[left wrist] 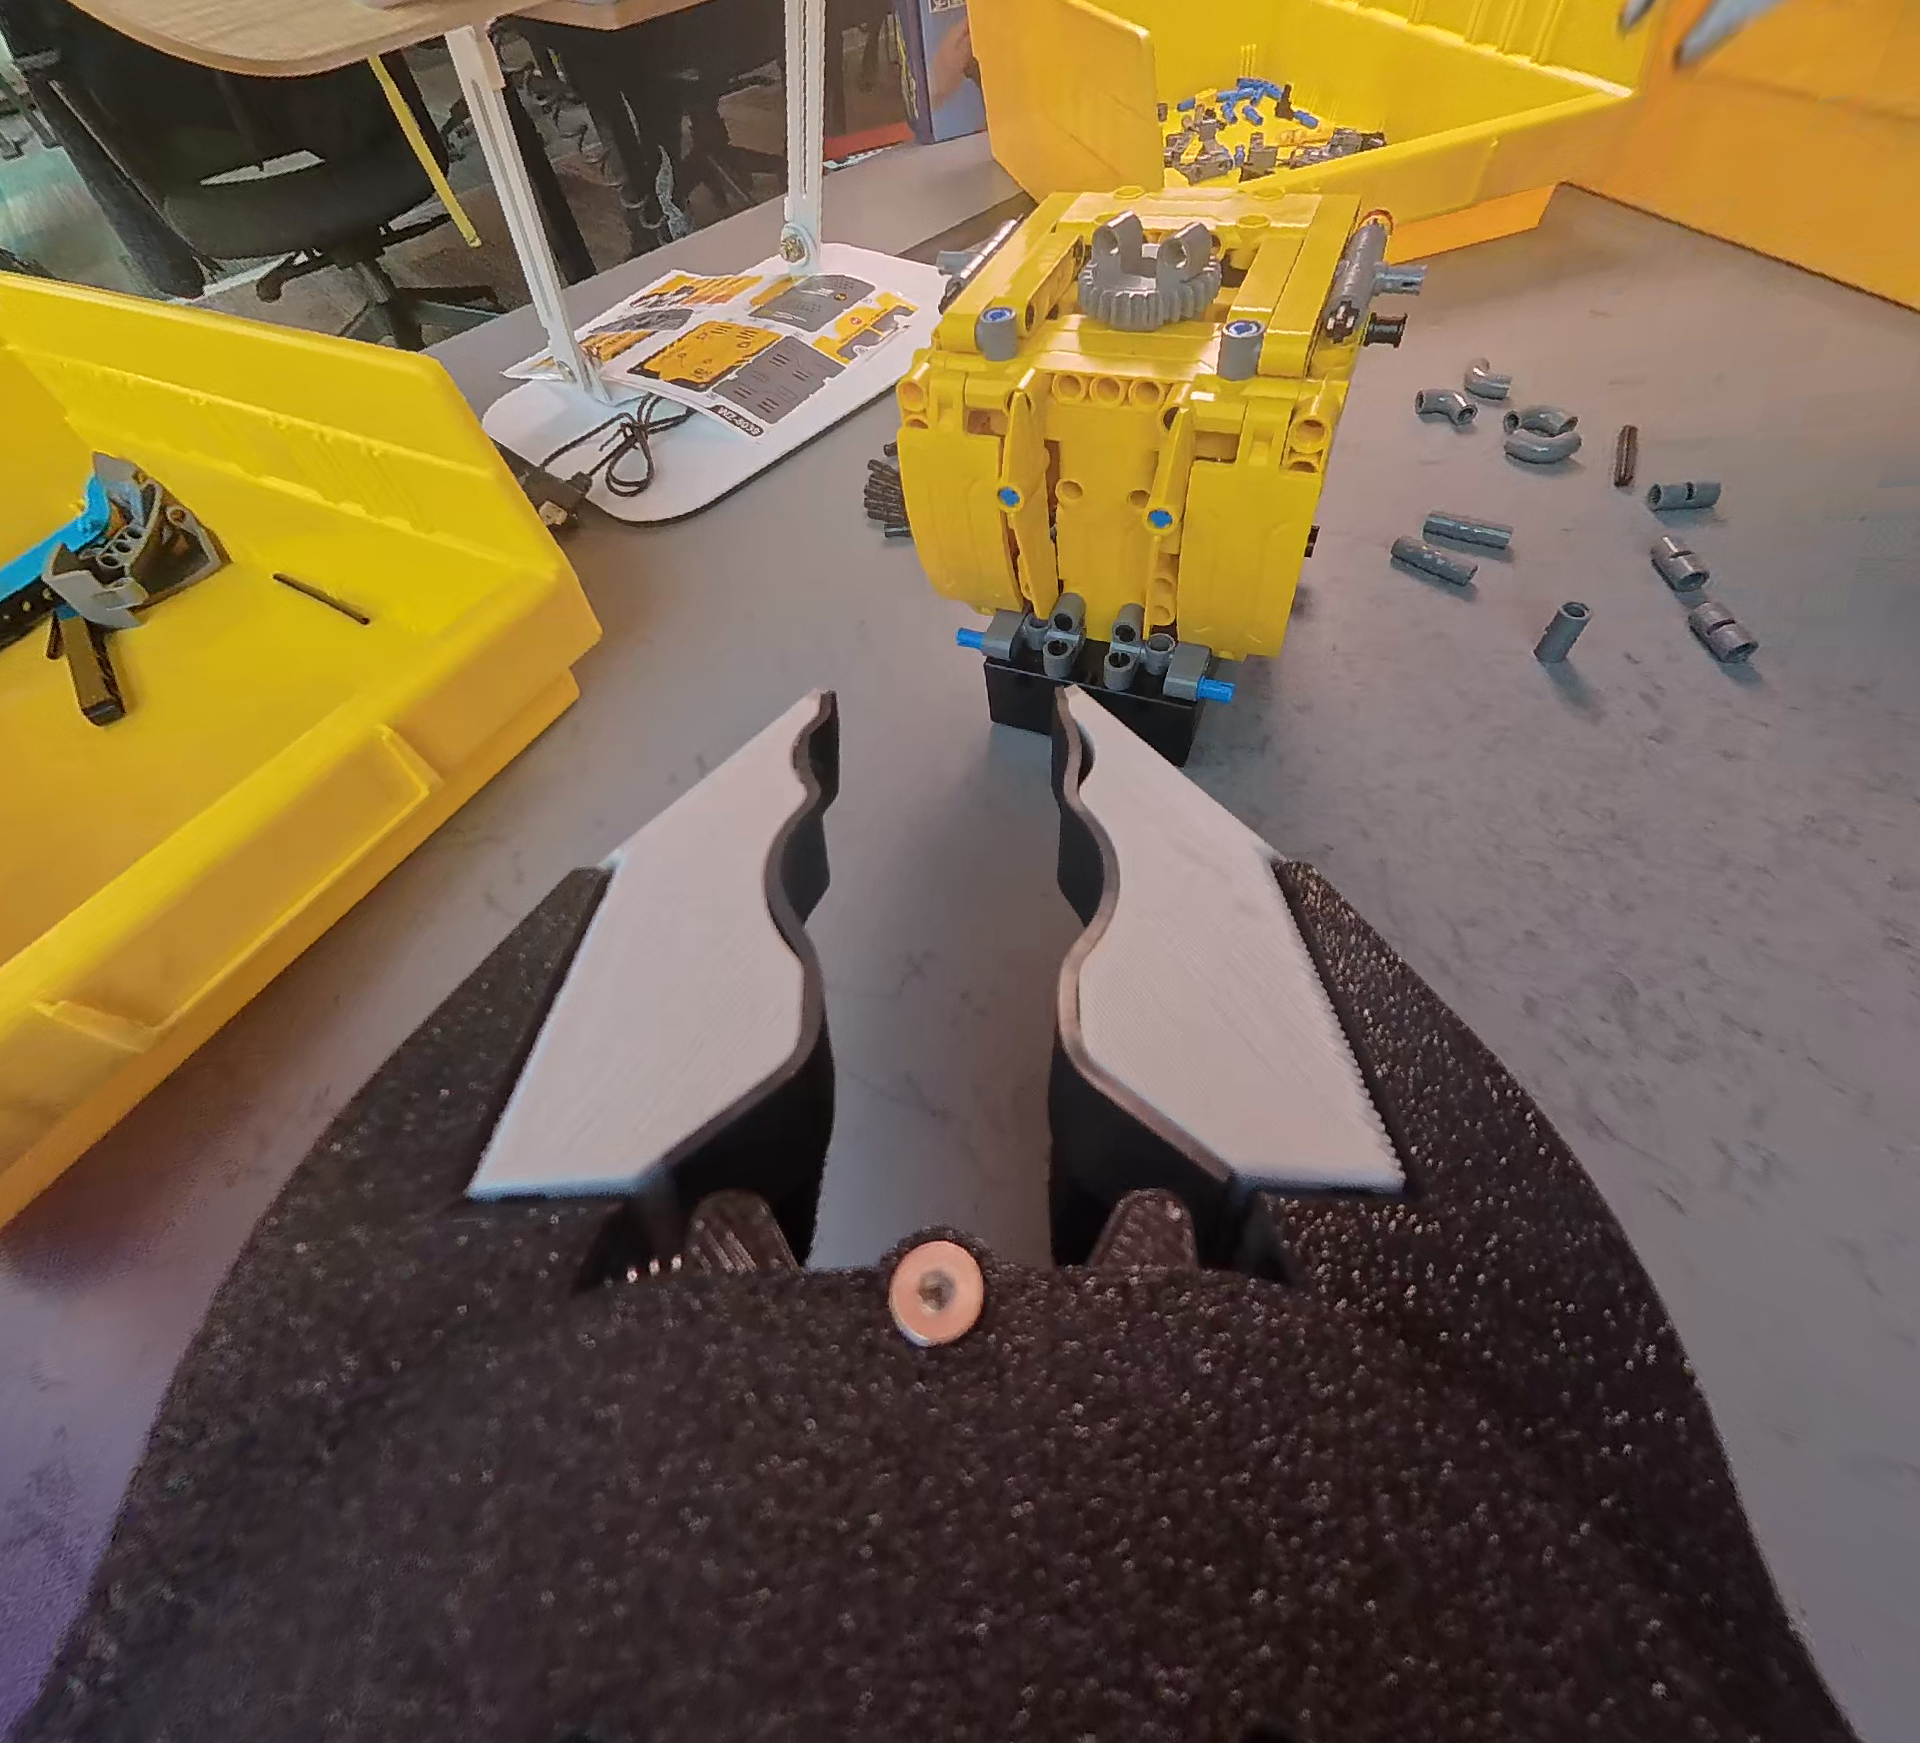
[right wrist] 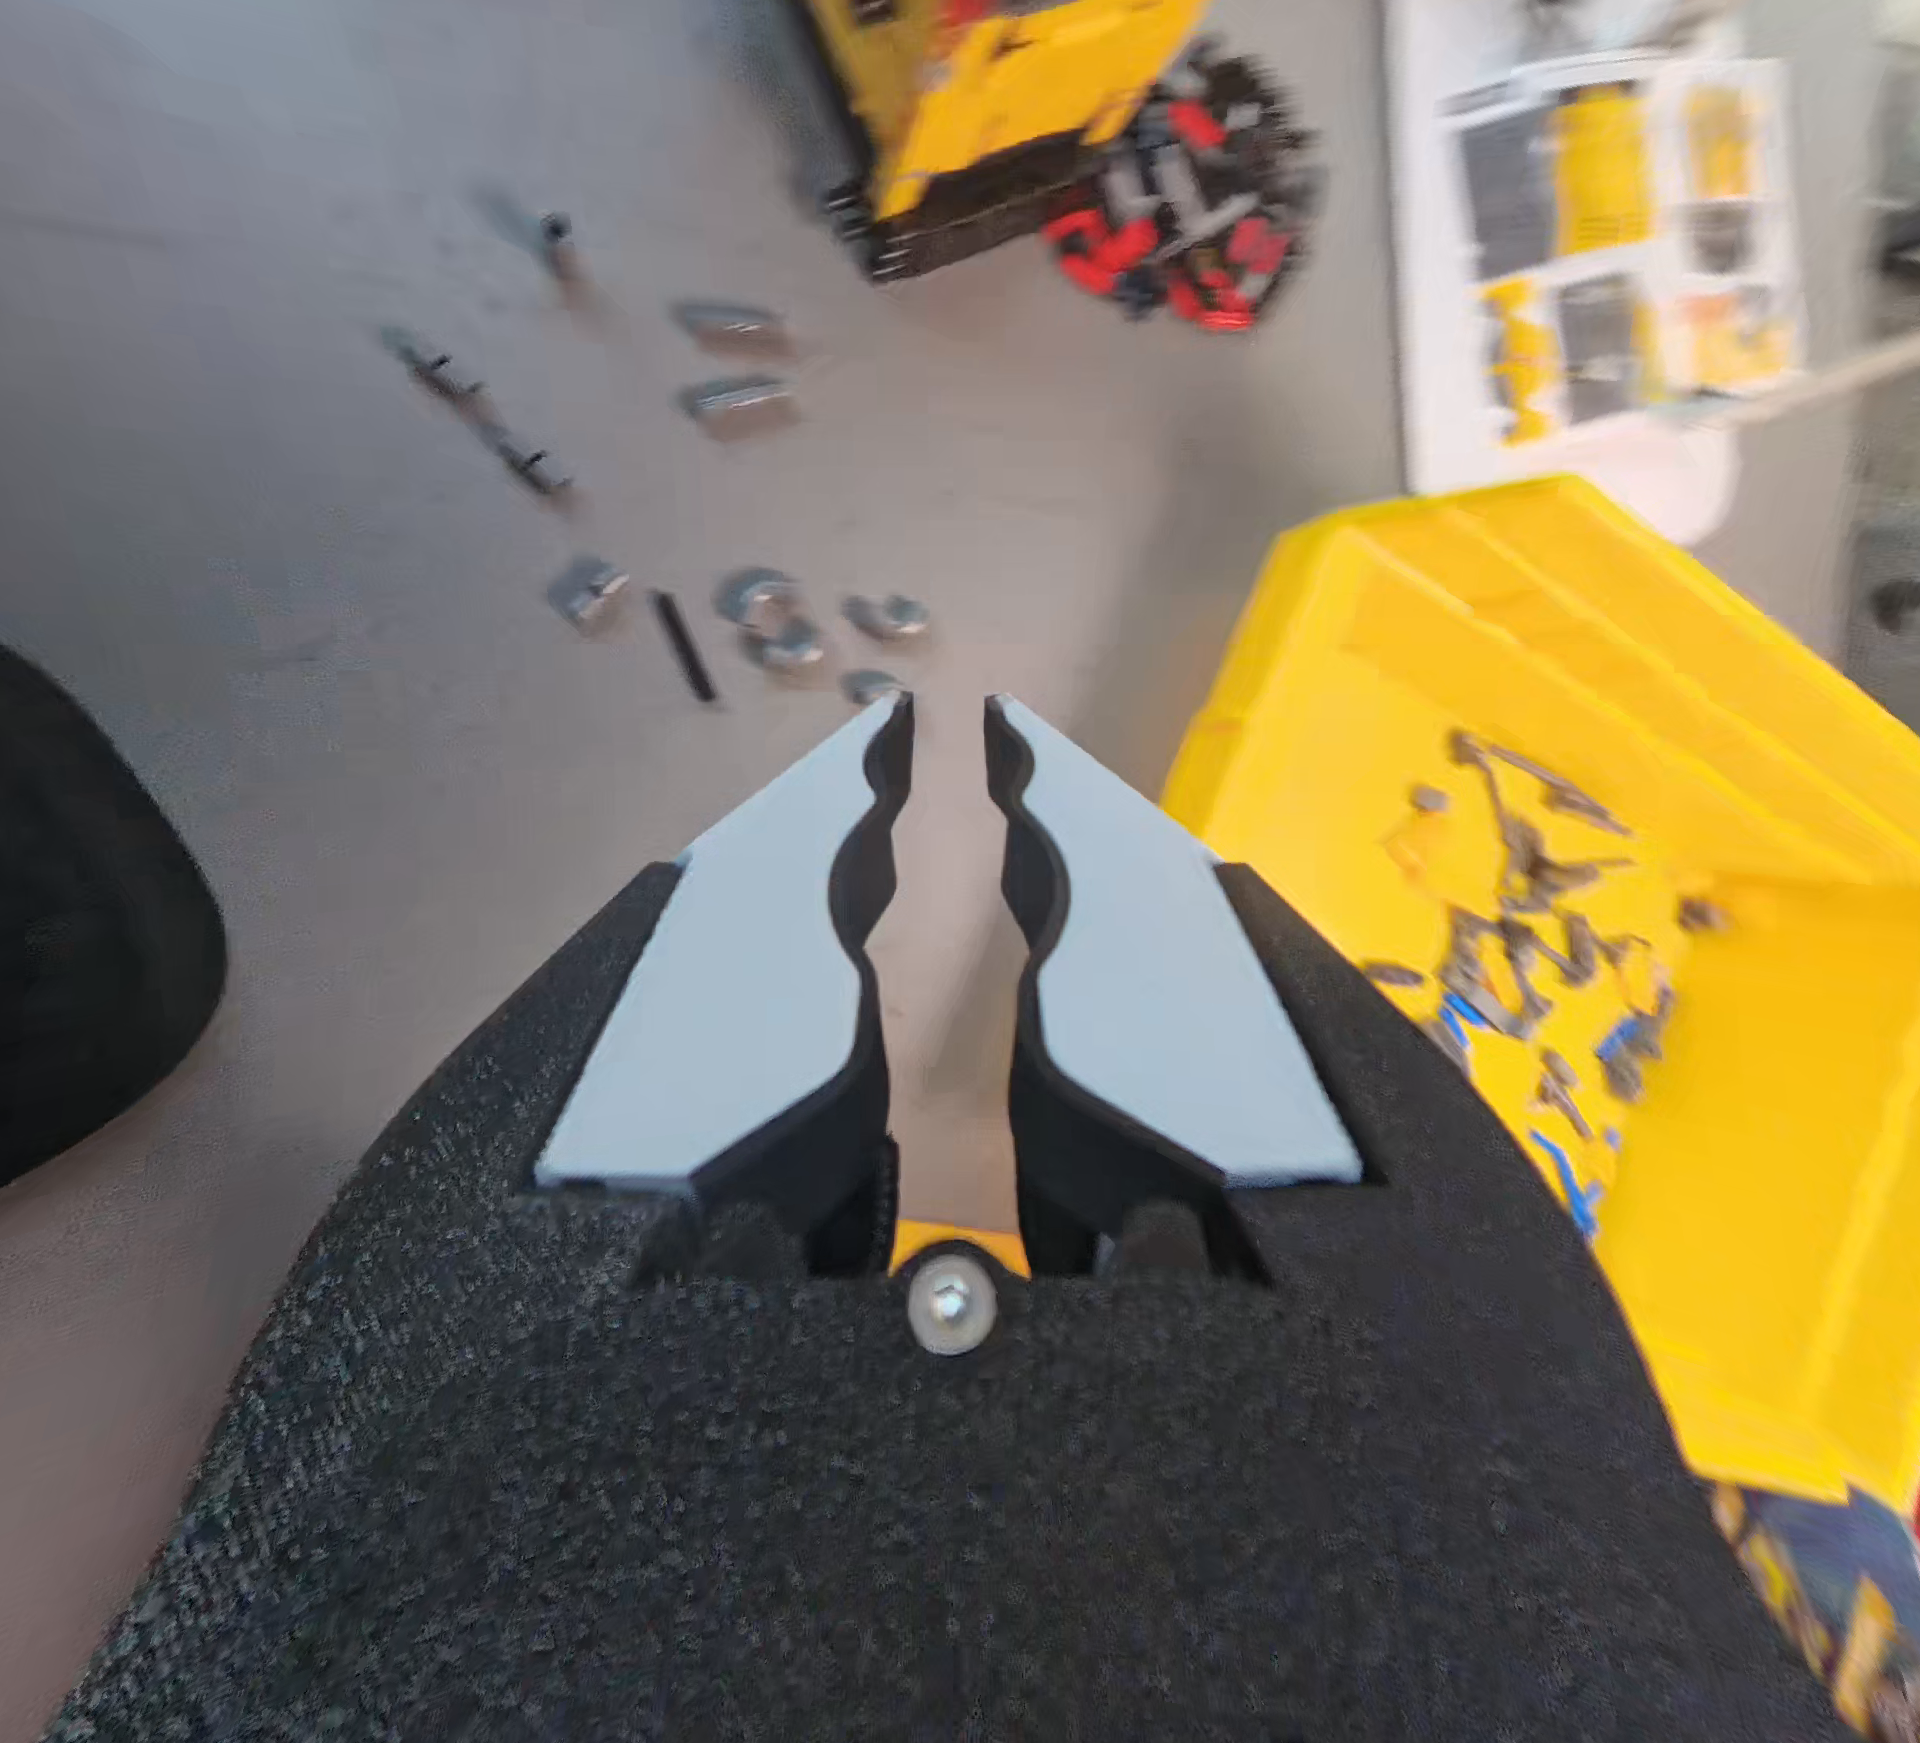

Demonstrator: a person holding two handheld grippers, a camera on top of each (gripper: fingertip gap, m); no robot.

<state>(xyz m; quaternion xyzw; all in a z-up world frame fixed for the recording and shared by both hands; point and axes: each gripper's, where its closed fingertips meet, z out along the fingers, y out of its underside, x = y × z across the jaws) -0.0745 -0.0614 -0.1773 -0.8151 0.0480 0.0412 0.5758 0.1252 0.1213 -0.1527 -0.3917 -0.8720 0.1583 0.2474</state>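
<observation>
Left gripper [left wrist: 945, 706]: nearest the lens, fingers spread, empty, tips just short of the black base under the yellow brick model [left wrist: 1122, 436] mid-table. Right gripper [right wrist: 948, 701]: narrow gap, nothing between the fingers, above the grey table [left wrist: 1558, 966]; its view is motion-blurred. Yellow bin [left wrist: 260, 706]: left edge, cut off, part-built grey-and-blue piece inside. Second yellow bin [left wrist: 1299, 31]: far side, small parts within. White stand base [left wrist: 717, 467]: carries a printed sheet. Loose grey connectors [left wrist: 1455, 540]: scattered right of the model, indistinct in the right view.
</observation>
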